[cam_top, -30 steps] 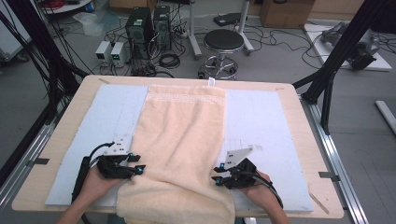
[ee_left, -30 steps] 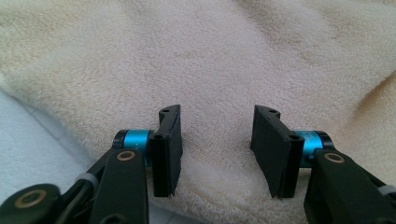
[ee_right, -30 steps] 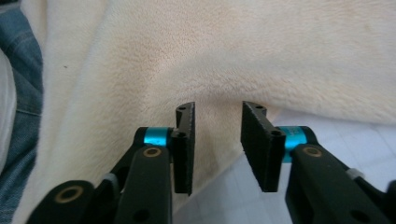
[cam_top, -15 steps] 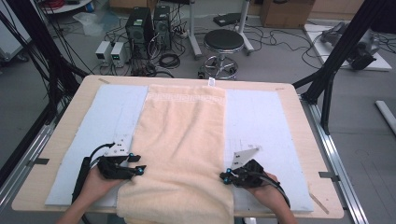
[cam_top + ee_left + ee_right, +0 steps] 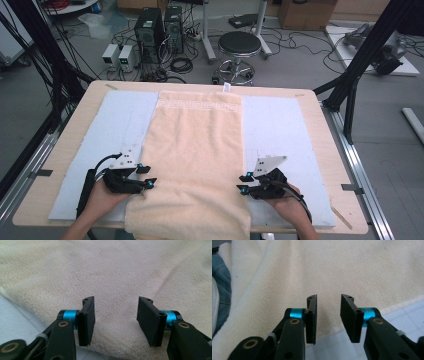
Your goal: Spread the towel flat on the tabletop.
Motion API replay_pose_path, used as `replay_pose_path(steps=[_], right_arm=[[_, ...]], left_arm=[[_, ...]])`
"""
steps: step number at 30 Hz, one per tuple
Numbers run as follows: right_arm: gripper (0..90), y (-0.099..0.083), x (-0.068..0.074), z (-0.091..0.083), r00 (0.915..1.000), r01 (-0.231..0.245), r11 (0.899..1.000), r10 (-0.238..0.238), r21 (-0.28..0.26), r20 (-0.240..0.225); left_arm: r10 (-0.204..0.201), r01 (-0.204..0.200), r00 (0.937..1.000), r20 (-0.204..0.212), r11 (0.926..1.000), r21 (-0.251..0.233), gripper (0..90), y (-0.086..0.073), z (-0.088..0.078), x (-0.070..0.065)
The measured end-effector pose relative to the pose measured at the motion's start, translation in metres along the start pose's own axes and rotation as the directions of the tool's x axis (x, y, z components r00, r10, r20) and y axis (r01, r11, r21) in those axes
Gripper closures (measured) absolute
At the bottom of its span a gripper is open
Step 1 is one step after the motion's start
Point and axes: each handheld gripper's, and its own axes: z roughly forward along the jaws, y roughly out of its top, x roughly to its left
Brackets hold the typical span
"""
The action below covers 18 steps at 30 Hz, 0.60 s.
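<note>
Lying between the left gripper [image 5: 148, 176] and right gripper [image 5: 243, 184], both spread, is the towel [image 5: 195, 150].

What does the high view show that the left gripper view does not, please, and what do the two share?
High view alone: the whole table, a stool behind it, the right gripper at the towel's right edge. Left gripper view alone: close towel weave between the left gripper's open jaws. Both: the cream towel on the pale blue mat.

We see the left gripper [image 5: 146, 176] and right gripper [image 5: 243, 183]: black bodies, flat black jaws with screws, cyan collars behind them, brass pivots, grey three-cornered plates on top, black cables trailing back.
</note>
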Motion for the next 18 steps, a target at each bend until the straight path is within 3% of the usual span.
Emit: replay_pose_path(steps=[4,6,7,10,11,13,15,16,18], right_arm=[[54.1,0.006,0.001,0.013,0.9988,0.003,1.0,-0.002,0.017,-0.048],[55.2,0.006,-0.002,0.021,0.9994,0.008,0.998,-0.006,0.06,-0.035],[59.3,0.006,-0.003,0.025,0.9996,0.005,0.996,-0.002,0.087,-0.027],[82.9,0.008,-0.007,0.025,0.9997,-0.008,0.996,0.01,0.084,-0.021],[84.5,0.009,-0.008,0.025,0.9999,-0.001,0.995,0.002,0.095,-0.012],[85.2,0.012,-0.01,0.023,0.9996,0.007,0.995,-0.01,0.104,0.028],[85.2,0.015,-0.014,0.018,0.9986,-0.004,0.996,0.0,0.084,0.052],[85.2,0.015,-0.015,0.016,0.9979,-0.014,0.997,0.009,0.079,0.064],[85.2,0.014,-0.019,0.013,0.9956,-0.024,0.996,0.016,0.086,0.092]], left_arm=[[0.009,-0.01,0.9992,0.038,0.9996,0.027,52.4,-0.001,0.001,0.0],[0.016,-0.018,0.9992,0.037,0.998,0.061,55.7,-0.004,0.005,0.0],[0.022,-0.024,0.9994,0.026,0.9982,0.055,58.4,-0.005,0.006,0.0],[0.021,-0.021,0.9997,-0.009,0.9977,0.064,71.2,-0.001,0.007,0.0],[0.024,-0.024,0.9997,-0.007,0.9976,0.065,77.4,0.001,0.008,0.002],[0.017,-0.017,0.9997,-0.015,0.9991,0.04,84.5,0.008,0.011,0.004],[-0.007,0.007,0.9998,-0.016,1.0,0.005,84.1,0.016,0.013,0.007],[-0.032,0.031,0.9993,-0.021,0.9987,-0.04,81.4,0.021,0.013,0.009],[-0.038,0.036,0.9991,-0.022,0.9973,-0.063,74.1,0.025,0.01,0.011]])
